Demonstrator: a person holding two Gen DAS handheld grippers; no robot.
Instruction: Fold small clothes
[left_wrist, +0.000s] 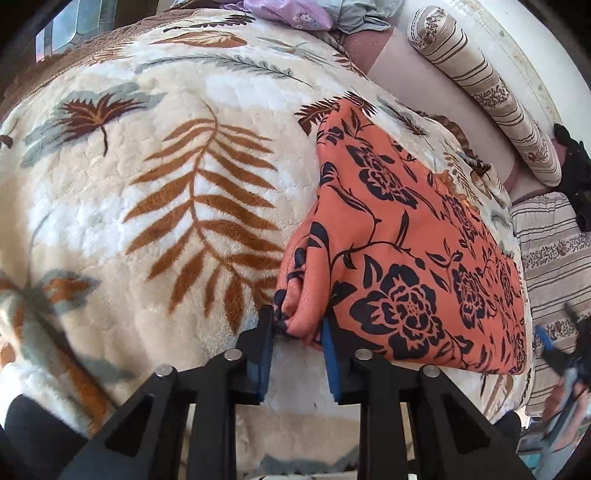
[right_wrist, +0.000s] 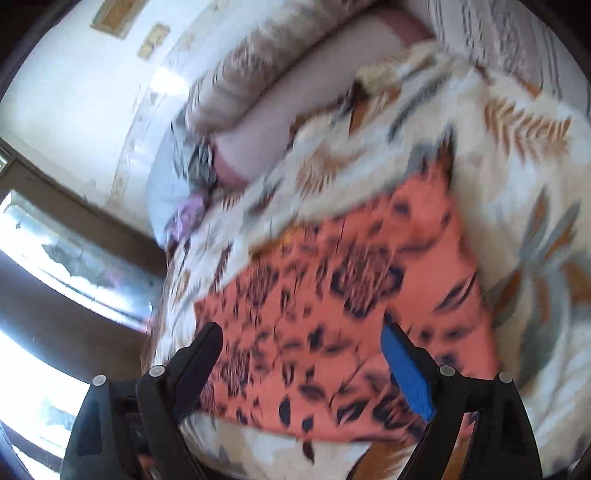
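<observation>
An orange garment with dark navy flowers (left_wrist: 406, 236) lies folded flat on the leaf-print blanket, to the right in the left wrist view. My left gripper (left_wrist: 299, 326) is shut on a bunched corner of it at its near left edge, the cloth squeezed between the blue pads (left_wrist: 330, 354). In the blurred right wrist view the same orange garment (right_wrist: 332, 288) spreads under my right gripper (right_wrist: 301, 332). That gripper stands open and wide above the cloth, with nothing pinched. The right gripper (left_wrist: 554, 354) also shows faintly at the right edge of the left wrist view.
The cream fleece blanket (left_wrist: 166, 192) with brown and grey leaves covers the bed. A striped bolster (left_wrist: 491, 96) and a striped pillow (left_wrist: 550, 243) lie along the right side. Purple and grey clothes (left_wrist: 295, 14) are heaped at the far end. A window (right_wrist: 44, 295) is at left.
</observation>
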